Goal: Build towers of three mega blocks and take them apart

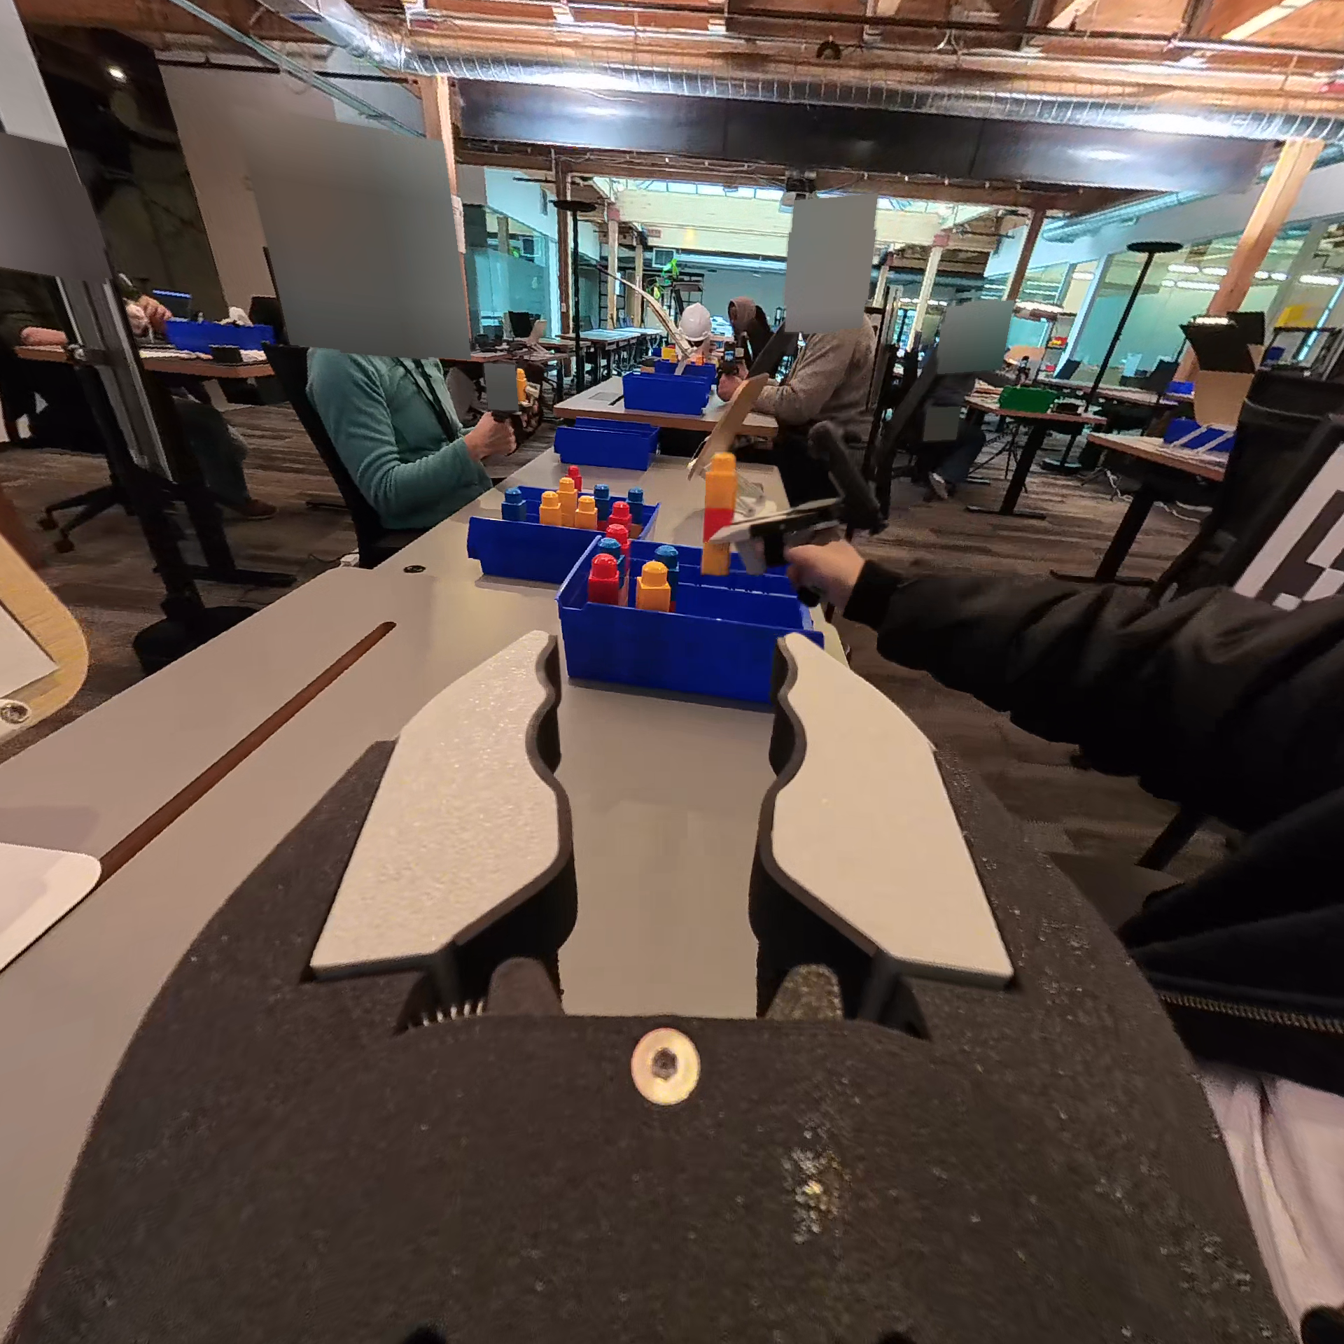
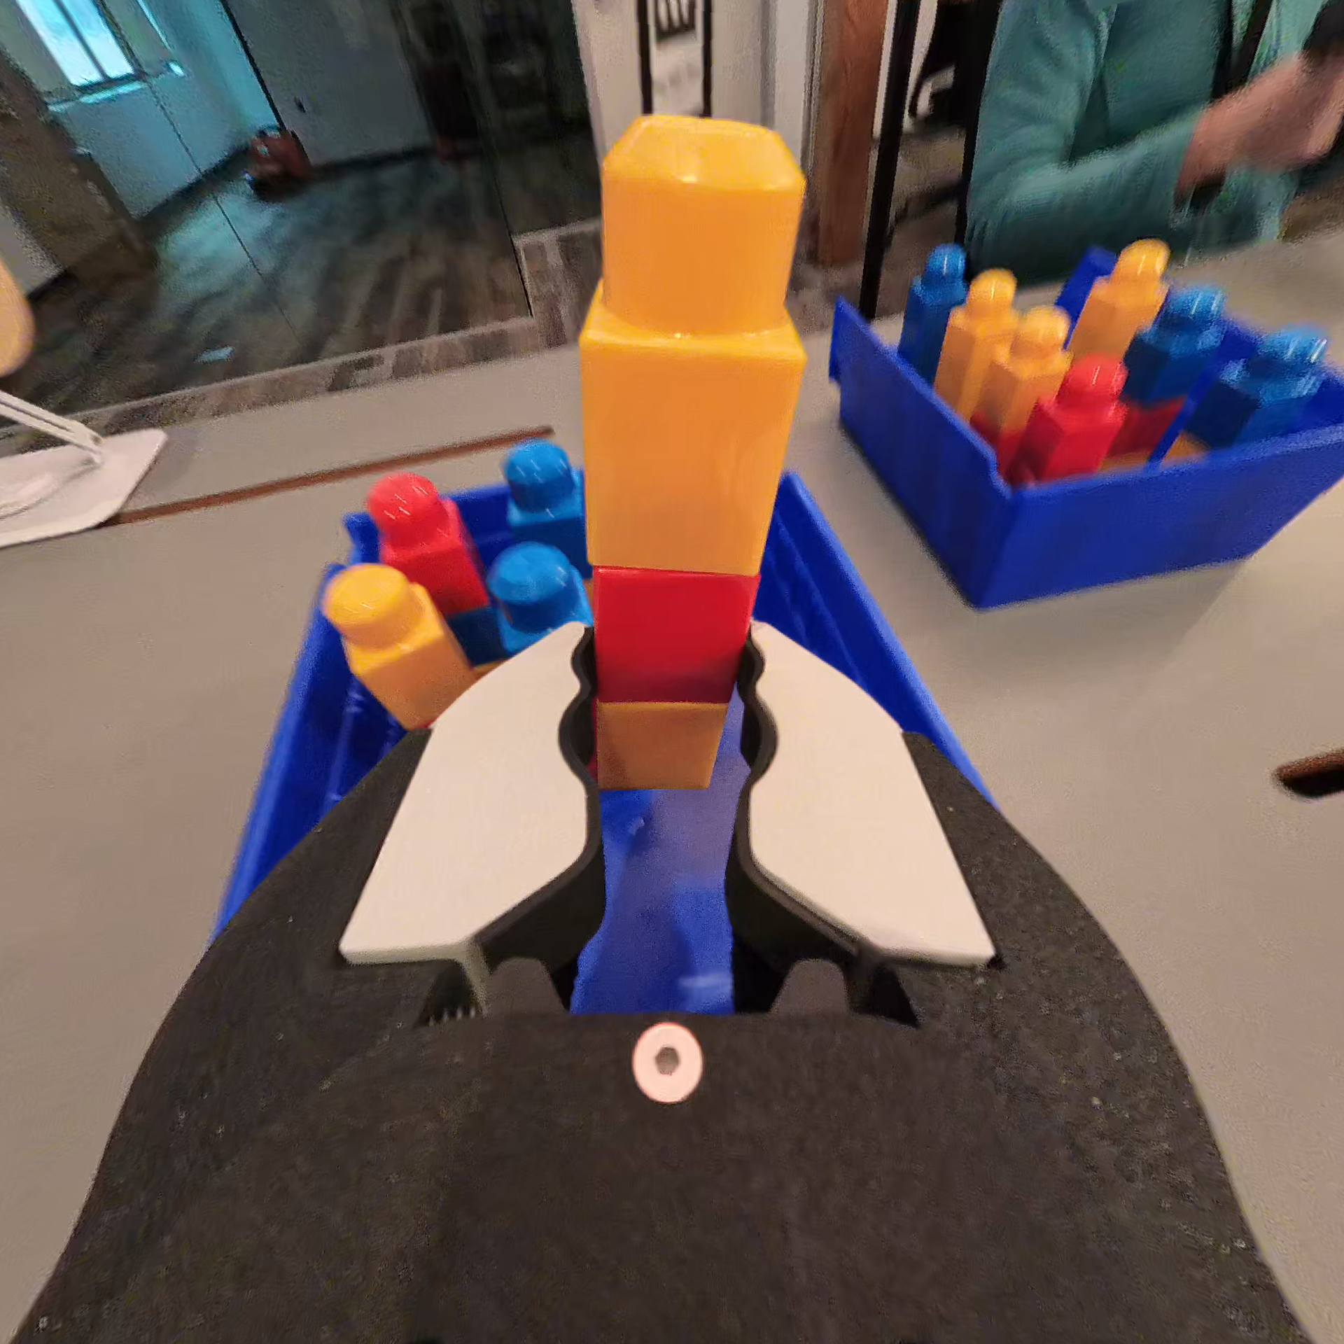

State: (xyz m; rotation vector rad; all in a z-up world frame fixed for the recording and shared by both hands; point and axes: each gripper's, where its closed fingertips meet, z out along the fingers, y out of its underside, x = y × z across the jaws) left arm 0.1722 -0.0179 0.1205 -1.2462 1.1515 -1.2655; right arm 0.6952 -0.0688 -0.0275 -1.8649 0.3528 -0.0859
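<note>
The three-block tower point(image 2: 676, 465) stands upright in the near blue bin point(image 2: 836, 582), long axis vertical; the right gripper point(image 2: 665, 676) has its jaws clamped on its red middle block; the left gripper point(image 1: 665, 669), jaws apart and empty, hangs well short over the tabletop point(image 1: 436, 604).

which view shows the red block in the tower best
The right wrist view: the red block fills the centre, clamped between the right tool. The left wrist view shows it small and distant, partly hidden.
</note>
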